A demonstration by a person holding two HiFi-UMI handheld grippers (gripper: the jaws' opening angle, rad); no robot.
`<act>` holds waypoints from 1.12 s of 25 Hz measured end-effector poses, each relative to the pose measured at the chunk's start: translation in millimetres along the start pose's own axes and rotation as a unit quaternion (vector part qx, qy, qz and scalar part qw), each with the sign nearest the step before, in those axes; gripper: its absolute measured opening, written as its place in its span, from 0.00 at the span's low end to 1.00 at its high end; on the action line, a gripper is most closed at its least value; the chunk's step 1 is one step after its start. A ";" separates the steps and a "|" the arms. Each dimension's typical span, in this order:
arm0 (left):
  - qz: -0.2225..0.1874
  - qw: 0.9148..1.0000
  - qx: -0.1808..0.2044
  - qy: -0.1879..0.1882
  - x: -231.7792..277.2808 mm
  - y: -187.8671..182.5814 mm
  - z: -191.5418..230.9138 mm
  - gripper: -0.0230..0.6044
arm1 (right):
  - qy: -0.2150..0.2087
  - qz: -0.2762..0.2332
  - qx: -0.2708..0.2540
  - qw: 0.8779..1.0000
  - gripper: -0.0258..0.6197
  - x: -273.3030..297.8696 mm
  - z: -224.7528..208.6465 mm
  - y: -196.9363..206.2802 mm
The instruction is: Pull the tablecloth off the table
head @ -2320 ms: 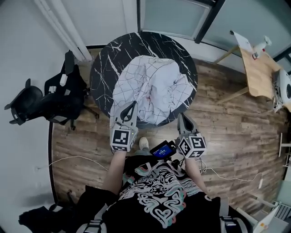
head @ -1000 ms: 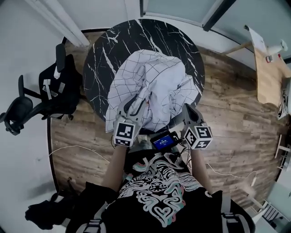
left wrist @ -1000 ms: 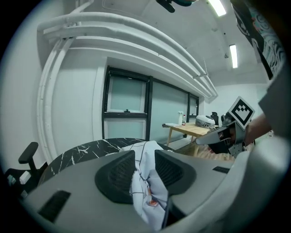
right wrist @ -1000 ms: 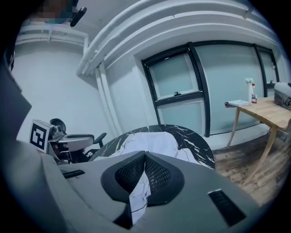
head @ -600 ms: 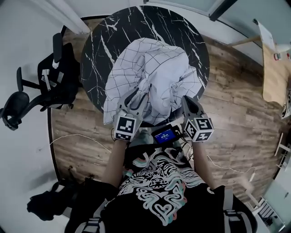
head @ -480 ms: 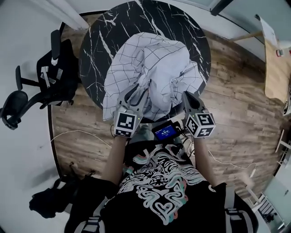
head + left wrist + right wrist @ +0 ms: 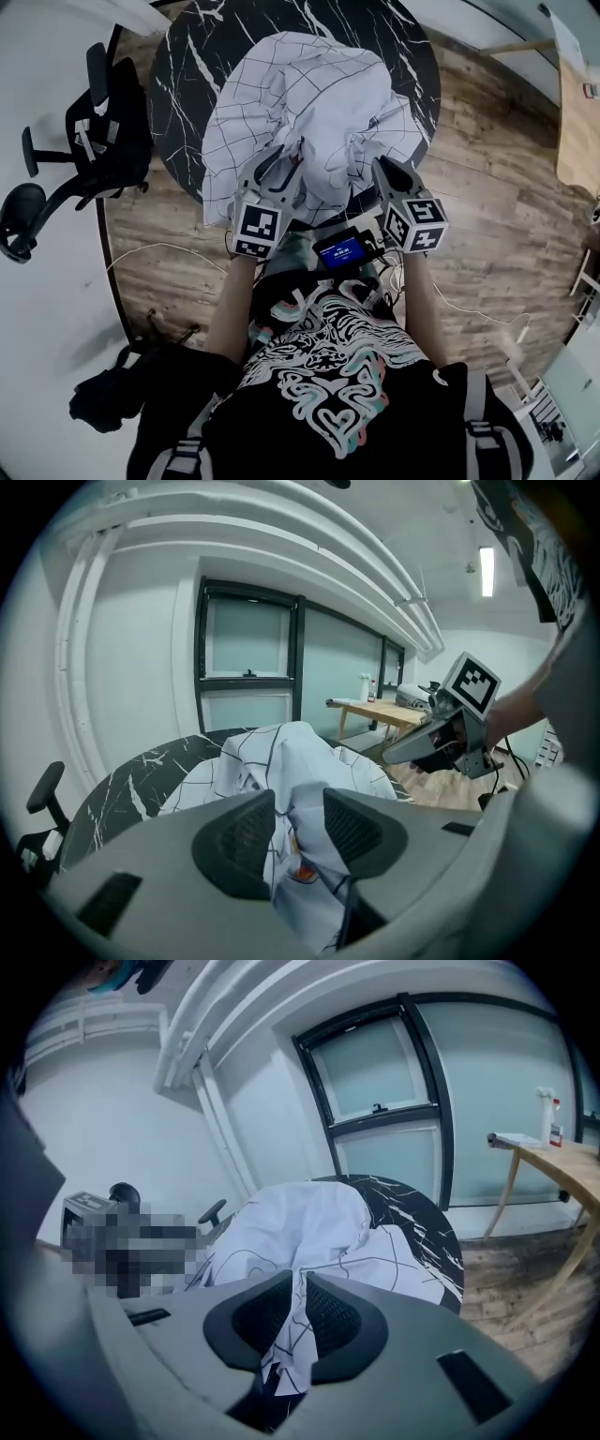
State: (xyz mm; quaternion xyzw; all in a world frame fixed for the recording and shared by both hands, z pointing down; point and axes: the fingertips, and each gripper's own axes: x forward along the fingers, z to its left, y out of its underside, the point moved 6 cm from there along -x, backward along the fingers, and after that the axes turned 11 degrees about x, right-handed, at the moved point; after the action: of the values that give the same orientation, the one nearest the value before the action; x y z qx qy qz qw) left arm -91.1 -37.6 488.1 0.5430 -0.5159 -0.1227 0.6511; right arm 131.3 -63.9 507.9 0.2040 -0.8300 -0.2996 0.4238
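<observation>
Pinching the tablecloth [image 7: 319, 98], right tongs [image 7: 300, 1283] clamp narrowly while left tongs [image 7: 300, 806], jaws just widening, grip a fold.

text: none legible | lit screen [image 7: 339, 251]: too small to read

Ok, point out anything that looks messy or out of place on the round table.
The white grid-patterned tablecloth is crumpled into a heap instead of lying flat. It leaves the far part of the black marble table bare, and its near edge droops over the rim.
</observation>
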 end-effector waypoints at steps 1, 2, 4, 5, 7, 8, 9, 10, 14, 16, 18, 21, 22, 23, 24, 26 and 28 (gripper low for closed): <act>0.001 1.000 -0.001 -0.001 1.5 0.2 0.2 0.30 | -0.001 0.006 0.007 1.000 0.11 2.6 -3.6 0.7; 0.003 1.000 0.000 -0.003 2.8 0.7 0.4 0.30 | -0.003 0.011 0.013 1.000 0.11 5.1 -7.1 1.3; 0.010 1.000 0.004 -0.005 4.9 2.7 0.5 0.33 | -0.008 0.018 0.025 0.999 0.13 9.9 -12.4 2.2; 0.015 1.000 0.006 -0.005 5.8 3.9 0.0 0.34 | -0.015 0.021 0.033 0.999 0.14 12.0 -14.0 2.6; 0.022 1.000 0.010 -0.001 7.5 5.6 -2.0 0.37 | -0.038 0.024 0.057 0.997 0.21 15.6 -15.0 2.0; 0.024 1.000 0.011 0.000 8.4 6.1 -3.1 0.39 | -0.049 0.026 0.071 0.996 0.25 17.3 -15.2 1.0; 0.026 1.000 0.010 0.001 9.4 6.7 -3.9 0.41 | -0.058 0.028 0.084 0.994 0.27 19.3 -15.4 -0.2; 0.028 1.000 0.009 0.003 10.6 7.7 -4.2 0.43 | -0.064 0.032 0.093 0.993 0.30 21.9 -15.5 -1.2; 0.039 0.999 -0.002 0.010 14.4 13.9 -4.5 0.53 | -0.074 0.060 0.135 0.986 0.40 33.6 -19.3 -1.4; 0.036 0.999 -0.011 0.011 12.5 15.7 -3.0 0.56 | -0.070 0.064 0.164 0.982 0.41 40.0 -23.6 0.0; 0.024 0.999 -0.018 0.012 9.2 15.6 -0.9 0.61 | -0.074 0.067 0.185 0.978 0.41 46.5 -26.8 1.9; 0.006 0.999 -0.045 0.018 9.9 14.0 -5.7 0.68 | -0.095 0.073 0.213 0.970 0.48 44.0 -33.8 -1.6; 0.007 0.998 -0.054 0.021 11.7 14.3 -5.9 0.71 | -0.099 0.072 0.222 0.967 0.50 44.5 -35.2 -4.8; 0.010 0.998 -0.059 0.024 13.3 14.9 -4.3 0.73 | -0.102 0.072 0.230 0.965 0.52 47.2 -35.8 -7.7; 0.013 0.998 -0.063 0.026 14.8 15.2 -1.7 0.77 | -0.107 0.072 0.238 0.963 0.54 51.0 -35.3 -10.4; 0.016 0.997 -0.066 0.033 18.8 14.8 0.3 0.81 | -0.124 0.074 0.262 0.954 0.59 57.0 -32.6 -14.9; 0.024 0.997 -0.064 0.046 25.1 16.3 -4.3 0.86 | -0.133 0.079 0.276 0.949 0.63 60.1 -32.9 -17.3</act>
State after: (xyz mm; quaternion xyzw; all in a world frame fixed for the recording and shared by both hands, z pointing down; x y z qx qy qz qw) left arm -83.2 -47.0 515.8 0.4925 -0.4890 -0.1146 0.7108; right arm 126.5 -122.9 546.4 0.2047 -0.9427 -0.0491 0.2589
